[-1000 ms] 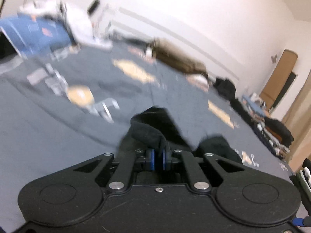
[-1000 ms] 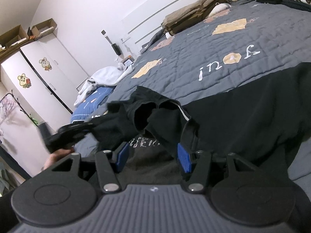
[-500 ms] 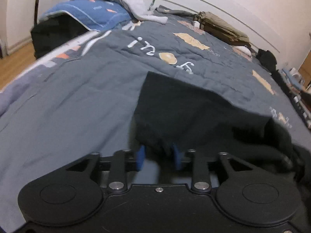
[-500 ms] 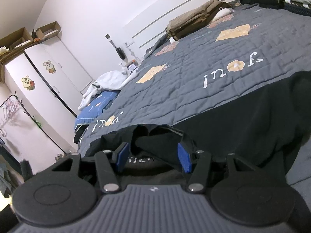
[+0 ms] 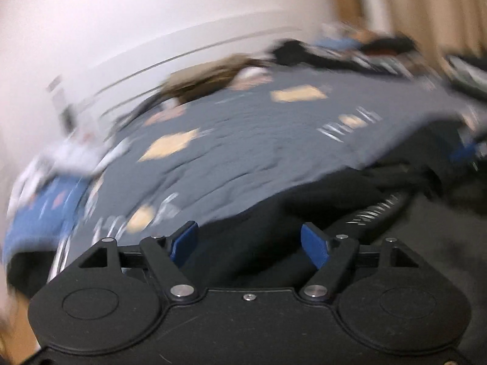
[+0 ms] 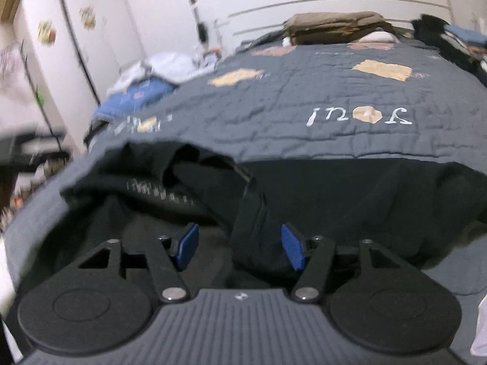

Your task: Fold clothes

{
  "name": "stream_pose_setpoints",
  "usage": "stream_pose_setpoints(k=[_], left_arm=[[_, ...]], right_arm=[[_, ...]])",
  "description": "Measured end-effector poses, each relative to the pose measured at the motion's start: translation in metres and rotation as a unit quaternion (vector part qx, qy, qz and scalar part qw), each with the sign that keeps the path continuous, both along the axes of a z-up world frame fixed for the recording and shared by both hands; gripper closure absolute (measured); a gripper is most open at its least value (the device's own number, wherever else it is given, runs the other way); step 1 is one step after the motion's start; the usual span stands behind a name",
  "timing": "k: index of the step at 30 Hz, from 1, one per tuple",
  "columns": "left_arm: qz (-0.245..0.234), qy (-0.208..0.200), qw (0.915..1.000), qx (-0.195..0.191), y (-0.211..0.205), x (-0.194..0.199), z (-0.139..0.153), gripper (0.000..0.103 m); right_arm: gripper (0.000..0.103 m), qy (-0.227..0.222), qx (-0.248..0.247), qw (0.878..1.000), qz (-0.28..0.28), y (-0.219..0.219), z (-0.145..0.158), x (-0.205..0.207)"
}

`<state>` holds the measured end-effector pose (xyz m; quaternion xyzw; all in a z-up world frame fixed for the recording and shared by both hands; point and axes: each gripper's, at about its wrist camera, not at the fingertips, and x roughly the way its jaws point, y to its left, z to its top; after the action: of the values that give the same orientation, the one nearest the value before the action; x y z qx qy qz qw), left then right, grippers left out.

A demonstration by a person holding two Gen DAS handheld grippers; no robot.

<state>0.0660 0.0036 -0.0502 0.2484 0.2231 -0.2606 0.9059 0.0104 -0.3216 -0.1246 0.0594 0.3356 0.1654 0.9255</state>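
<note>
black garment (image 6: 350, 200) on quilt (image 6: 304, 91); right hand-held gripper (image 6: 240, 248) wide, left hand-held gripper (image 5: 249, 245) wide (blurred).

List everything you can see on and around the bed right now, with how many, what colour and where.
black garment: one, black with pale lettering, spread on the near part of the bed
quilt: one, dark grey with tan patches and white letters, covering the bed
brown bundle: one, olive brown, at the headboard
blue bedding: one, blue, left edge of the bed
white cloth: one, white, on the blue bedding
wardrobe: one, white with stickers, far left
clothes stack: several, dark and blue, far right
left gripper: black, blue pads, open above the garment
right gripper: black, blue pads, open, fabric between the fingers
</note>
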Motion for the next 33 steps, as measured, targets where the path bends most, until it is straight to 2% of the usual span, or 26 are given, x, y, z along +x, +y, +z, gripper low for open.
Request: stream_pose_setpoints(k=[3,7,14,17,19,20,21,22,23,26,30,33], left_arm=[[-0.062,-0.005,0.9971,0.044,-0.04,0.007,-0.017,0.029],[-0.1,0.024,0.9937,0.045,-0.069,0.03,-0.034,0.029],[-0.143,0.04,0.9848,0.089,-0.091,0.049,-0.061,0.029],[-0.151,0.05,0.982,0.102,-0.092,0.056,-0.069,0.029],[-0.154,0.062,0.982,0.091,-0.09,0.062,-0.069,0.029],[-0.155,0.067,0.9818,0.086,-0.088,0.064,-0.07,0.033],[-0.157,0.073,0.9816,0.08,-0.087,0.067,-0.07,0.05],[-0.157,0.08,0.9816,0.074,-0.086,0.07,-0.071,0.062],[-0.151,0.09,0.9824,0.063,-0.084,0.074,-0.07,0.082],[-0.132,0.102,0.986,0.004,-0.073,0.083,-0.058,0.094],[-0.101,0.087,0.9885,-0.072,-0.059,0.094,-0.037,0.095],[-0.082,0.07,0.9895,-0.096,-0.06,0.107,-0.025,0.096]], right_arm=[[0.04,-0.025,-0.053,0.998,0.029,0.012,-0.006,-0.004],[0.039,-0.046,-0.105,0.992,0.059,0.019,-0.011,-0.008],[0.037,-0.047,-0.159,0.984,0.071,0.012,-0.019,-0.005],[0.038,-0.056,-0.144,0.986,0.053,0.006,-0.015,-0.001],[0.039,-0.062,-0.134,0.988,0.042,0.002,-0.013,0.002],[0.045,-0.065,-0.129,0.989,0.036,0.0,-0.012,0.004],[0.062,-0.067,-0.124,0.989,0.03,-0.002,-0.011,0.005],[0.072,-0.07,-0.119,0.99,0.025,-0.004,-0.01,0.007],[0.085,-0.073,-0.114,0.991,0.019,-0.006,-0.009,0.008],[0.094,-0.082,-0.099,0.992,0.001,-0.013,-0.005,0.013],[0.095,-0.103,-0.069,0.992,-0.027,-0.025,0.005,0.023],[0.096,-0.126,-0.049,0.99,-0.05,-0.038,0.025,0.049]])
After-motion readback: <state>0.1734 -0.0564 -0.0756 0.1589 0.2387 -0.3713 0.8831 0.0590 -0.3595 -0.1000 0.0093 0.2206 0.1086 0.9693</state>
